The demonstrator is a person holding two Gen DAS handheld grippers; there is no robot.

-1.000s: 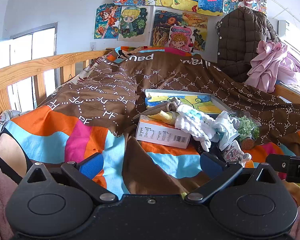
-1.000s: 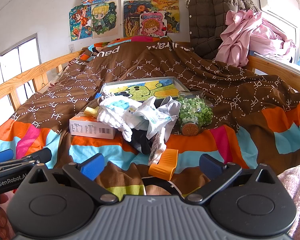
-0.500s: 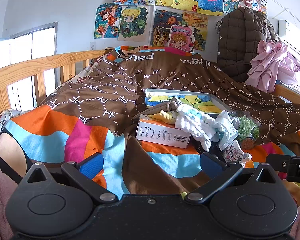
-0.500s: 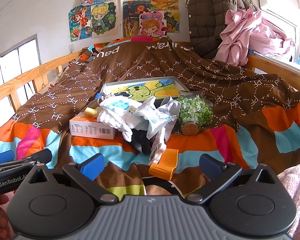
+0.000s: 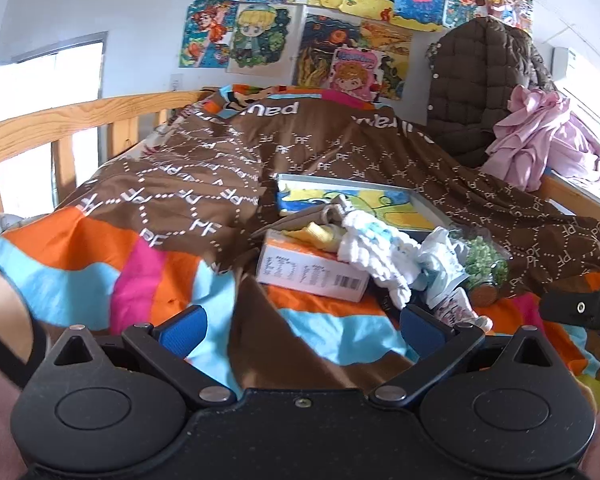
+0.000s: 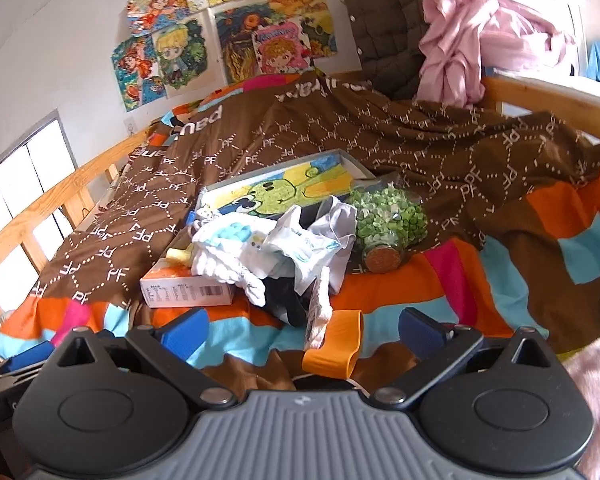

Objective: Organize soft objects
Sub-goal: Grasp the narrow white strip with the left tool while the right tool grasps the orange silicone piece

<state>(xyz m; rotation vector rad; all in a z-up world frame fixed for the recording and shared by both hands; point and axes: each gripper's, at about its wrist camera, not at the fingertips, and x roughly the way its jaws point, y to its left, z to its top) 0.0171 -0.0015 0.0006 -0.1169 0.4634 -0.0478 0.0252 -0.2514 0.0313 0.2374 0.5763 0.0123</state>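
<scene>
My right gripper (image 6: 302, 330) is spread wide and empty, and so is my left gripper (image 5: 300, 320). The heap of soft cloths (image 6: 260, 248) lies on the bed (image 6: 480, 288) straight ahead of the right gripper, which is nearer; from the left it sits forward and rightward. The bedcover reads "PF" repeatedly; the box (image 6: 188, 292) under the heap carries a barcode.

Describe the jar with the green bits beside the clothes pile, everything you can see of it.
The jar looks like clear glass, filled with small pale-green and white pieces. It lies on its side on the quilt, its round brown cork-like stopper facing the camera. It sits right of the white clothes pile, which seems to touch it, in front of the picture tray. Neither gripper touches it.
</scene>
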